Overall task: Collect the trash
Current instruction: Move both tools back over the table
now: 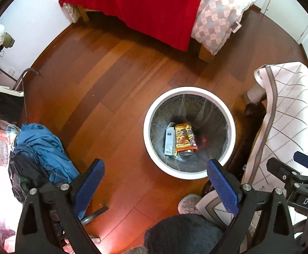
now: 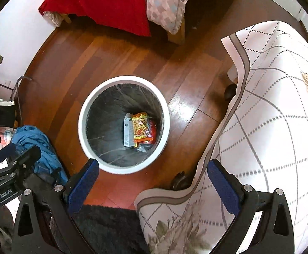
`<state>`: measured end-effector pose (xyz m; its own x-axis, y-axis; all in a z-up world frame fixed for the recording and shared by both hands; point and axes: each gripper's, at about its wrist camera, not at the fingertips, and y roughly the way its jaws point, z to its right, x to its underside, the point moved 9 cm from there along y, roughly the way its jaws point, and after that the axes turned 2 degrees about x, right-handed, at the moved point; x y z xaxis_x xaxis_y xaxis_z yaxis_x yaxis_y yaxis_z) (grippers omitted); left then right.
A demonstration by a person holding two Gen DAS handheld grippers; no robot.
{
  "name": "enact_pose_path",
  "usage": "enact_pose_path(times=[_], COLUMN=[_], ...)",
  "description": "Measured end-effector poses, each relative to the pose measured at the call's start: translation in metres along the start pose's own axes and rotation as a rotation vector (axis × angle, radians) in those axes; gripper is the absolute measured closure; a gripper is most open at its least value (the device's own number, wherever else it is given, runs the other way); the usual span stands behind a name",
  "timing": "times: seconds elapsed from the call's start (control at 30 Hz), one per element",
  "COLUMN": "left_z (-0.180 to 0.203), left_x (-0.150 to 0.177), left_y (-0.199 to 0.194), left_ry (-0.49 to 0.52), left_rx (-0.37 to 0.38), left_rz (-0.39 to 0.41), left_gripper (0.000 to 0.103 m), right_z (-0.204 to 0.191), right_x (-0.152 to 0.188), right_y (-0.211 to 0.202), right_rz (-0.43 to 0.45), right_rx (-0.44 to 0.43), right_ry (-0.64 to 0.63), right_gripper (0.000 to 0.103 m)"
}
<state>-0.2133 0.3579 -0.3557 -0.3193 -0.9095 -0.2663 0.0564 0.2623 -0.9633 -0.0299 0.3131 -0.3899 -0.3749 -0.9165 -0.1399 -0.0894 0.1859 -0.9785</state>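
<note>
Left wrist view: the left gripper (image 1: 155, 182) hangs over the wooden floor (image 1: 103, 89) with blue-padded jaws spread wide and empty, just left of the round white waste bin (image 1: 151, 105); at its bottom lie a white carton (image 1: 169, 140), a yellow-orange snack wrapper (image 1: 184, 136) and a partly hidden can (image 1: 186, 154). Further right, the right gripper (image 2: 152, 184) stands fully open, holding nothing, between the bin and the white grid-patterned tablecloth (image 2: 270, 116). The drop-off looks finished; the next move likely calls for finding more litter.
</note>
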Motion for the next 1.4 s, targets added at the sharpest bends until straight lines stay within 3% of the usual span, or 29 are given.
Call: enact_pose_path(times=[0.53, 0.83, 0.97, 1.1, 1.4], left_z=[0.019, 0.084, 0.140, 0.220, 0.417], left_x=[0.025, 0.043, 0.053, 0.069, 0.065], left_y=[-0.112, -0.146, -0.137, -0.115, -0.074], left_ry=[0.015, 0.080, 0.154, 0.250, 0.380], left_rx=[0.009, 0.041, 0.061, 0.095, 0.220], left_rz=[0.219, 0.285, 0.264, 0.220, 0.082], left_gripper=[0.004, 0.004, 0.004, 0.004, 0.004], right_z=[-0.004, 0.035, 0.081, 0.151, 0.376], right_x=[0.042, 0.078, 0.099, 0.122, 0.160], right_y=[-0.125, -0.195, -0.215, -0.223, -0.203], right_rz=[0.212, 0.327, 0.366, 0.362, 0.223], right_rx=[-0.103, -0.260, -0.254, -0.199, 0.092], right_ry=[0.005, 0.111, 0.190, 0.292, 0.499], right_gripper=[0.000, 0.000, 0.000, 0.000, 0.000])
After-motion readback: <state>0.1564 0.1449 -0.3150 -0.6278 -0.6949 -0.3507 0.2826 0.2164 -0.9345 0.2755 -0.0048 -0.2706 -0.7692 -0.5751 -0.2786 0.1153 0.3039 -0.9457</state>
